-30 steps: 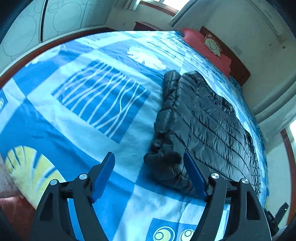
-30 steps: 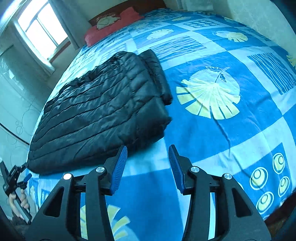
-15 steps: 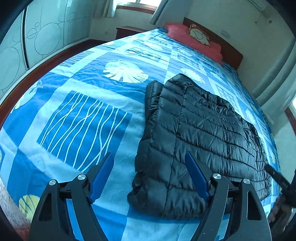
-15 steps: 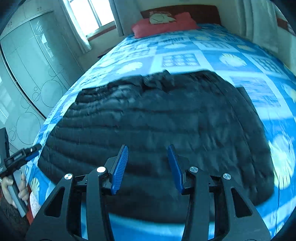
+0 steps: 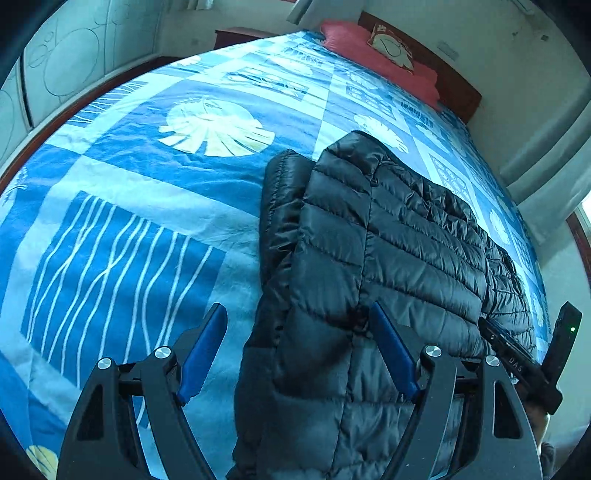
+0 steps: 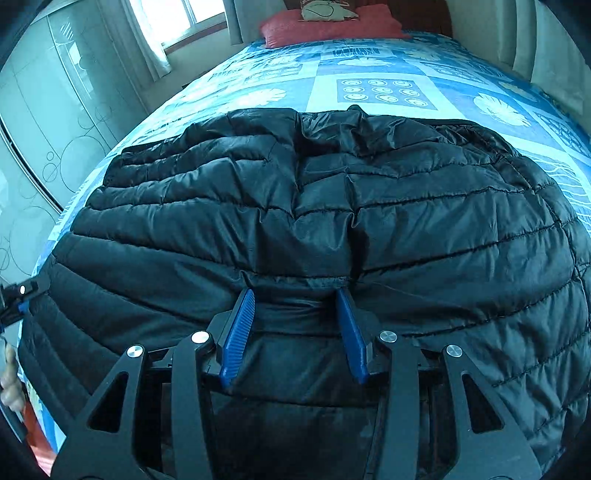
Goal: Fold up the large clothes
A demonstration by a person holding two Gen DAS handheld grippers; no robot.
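Note:
A black quilted puffer jacket lies folded on the blue patterned bedspread. In the left wrist view my left gripper is open, its blue pads straddling the jacket's near corner, with fabric between the jaws. In the right wrist view the jacket fills most of the frame. My right gripper is open, its pads standing either side of a fold at the jacket's near edge. The right gripper also shows at the far right of the left wrist view. The left gripper shows at the left edge of the right wrist view.
Red pillows and a wooden headboard stand at the bed's far end. A window with curtains and a glass wardrobe are on the left. The bed's wooden edge runs along the left.
Both grippers have moved down and in onto the jacket's near edge. The jacket now fills more of each view, with fabric between the open jaws.

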